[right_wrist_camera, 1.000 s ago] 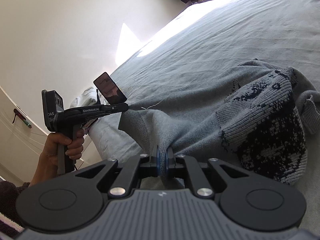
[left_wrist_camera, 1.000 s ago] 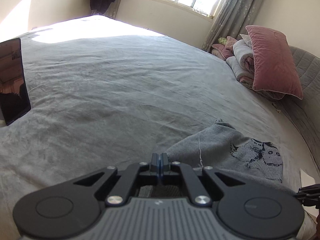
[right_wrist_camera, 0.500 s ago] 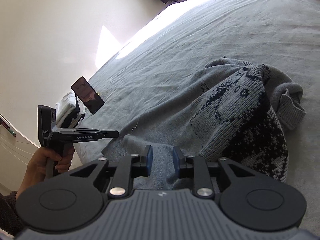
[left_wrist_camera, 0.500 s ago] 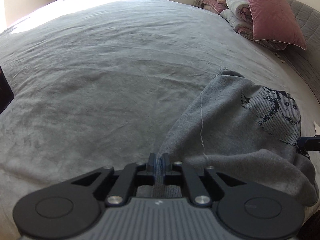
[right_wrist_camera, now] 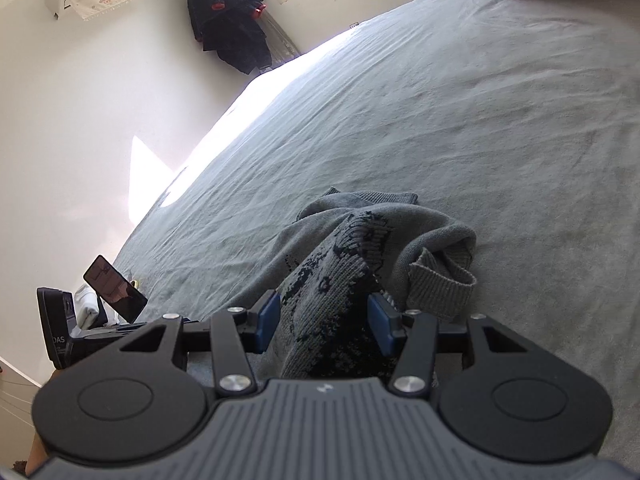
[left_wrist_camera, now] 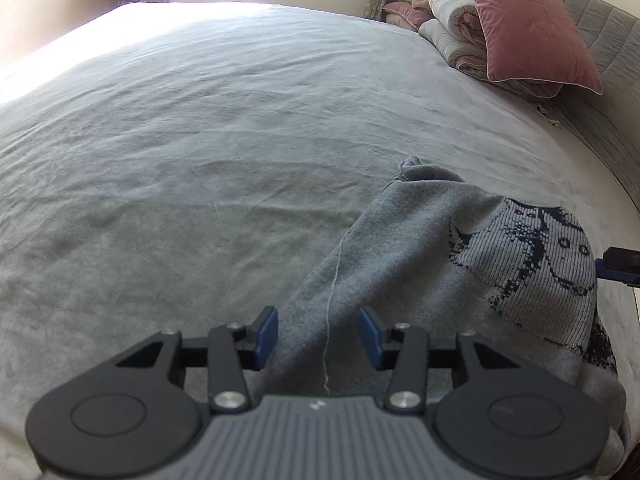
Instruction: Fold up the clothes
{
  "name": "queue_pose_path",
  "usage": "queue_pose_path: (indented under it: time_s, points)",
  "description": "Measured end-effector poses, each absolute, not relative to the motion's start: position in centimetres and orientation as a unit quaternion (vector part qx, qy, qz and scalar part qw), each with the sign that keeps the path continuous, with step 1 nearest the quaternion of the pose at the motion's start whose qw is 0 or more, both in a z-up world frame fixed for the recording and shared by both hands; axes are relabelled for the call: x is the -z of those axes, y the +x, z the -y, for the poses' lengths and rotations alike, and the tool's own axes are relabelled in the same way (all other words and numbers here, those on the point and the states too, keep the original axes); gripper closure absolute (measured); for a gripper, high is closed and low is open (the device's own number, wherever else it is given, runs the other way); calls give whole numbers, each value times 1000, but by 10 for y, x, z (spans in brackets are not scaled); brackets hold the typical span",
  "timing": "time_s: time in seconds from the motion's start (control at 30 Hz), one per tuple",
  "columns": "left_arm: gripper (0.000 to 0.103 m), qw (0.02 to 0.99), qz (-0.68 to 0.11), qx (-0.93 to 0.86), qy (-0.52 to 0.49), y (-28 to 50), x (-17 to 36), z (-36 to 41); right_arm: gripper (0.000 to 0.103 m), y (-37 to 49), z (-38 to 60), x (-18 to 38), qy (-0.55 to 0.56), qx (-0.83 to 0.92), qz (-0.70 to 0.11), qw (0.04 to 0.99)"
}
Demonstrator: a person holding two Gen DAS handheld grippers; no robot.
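A grey sweater (left_wrist_camera: pixel 420 264) with a dark knit picture lies bunched on the grey bed (left_wrist_camera: pixel 200 160), low and right of the middle in the left view and low in the middle of the right view (right_wrist_camera: pixel 360 264). The left gripper (left_wrist_camera: pixel 318 332) is opening its jaws, and the sweater's plain edge with a loose thread (left_wrist_camera: pixel 332 300) lies between the blue pads without being pinched. The right gripper (right_wrist_camera: pixel 324 322) has let go too, its pads standing apart on each side of the patterned fold, while a pink pillow (left_wrist_camera: pixel 528 24) sits in the upper right of the left view and a phone (right_wrist_camera: pixel 114 294) stands at the lower left of the right view.
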State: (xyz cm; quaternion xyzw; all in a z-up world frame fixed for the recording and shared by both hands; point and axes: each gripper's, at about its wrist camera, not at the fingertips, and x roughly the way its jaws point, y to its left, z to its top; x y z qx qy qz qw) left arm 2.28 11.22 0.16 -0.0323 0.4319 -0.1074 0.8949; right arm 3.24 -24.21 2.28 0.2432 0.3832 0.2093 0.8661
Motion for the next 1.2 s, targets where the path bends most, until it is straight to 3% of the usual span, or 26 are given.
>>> queue_pose_path:
  time_s: [0.1, 0.4, 0.8, 0.83, 0.87, 0.9, 0.93, 1.2]
  points:
    - [45, 895, -430, 115, -20, 33, -1, -100, 50, 36, 251, -17, 246, -185, -387, 869]
    - [44, 896, -423, 132, -36, 114, -11, -62, 50, 39, 277, -3, 235, -138, -401, 875]
    - [55, 889, -441, 117, -34, 205, 24, -12, 50, 53, 276, 9, 219, -124, -430, 867]
    - [57, 889, -441, 120, -32, 206, 24, -9, 50, 55, 274, 9, 216, -124, -432, 867]
    - [69, 888, -442, 126, -32, 207, 24, -7, 50, 57, 273, 9, 213, -124, -433, 867]
    - [89, 883, -447, 139, -40, 207, 24, -7, 50, 58, 271, 9, 211, -125, -433, 867]
    - [100, 875, -455, 156, -54, 207, 24, -7, 50, 59, 269, 10, 209, -125, -434, 867]
    - [101, 903, -411, 111, -63, 174, -2, -26, 50, 64, 261, 9, 199, -126, -430, 871]
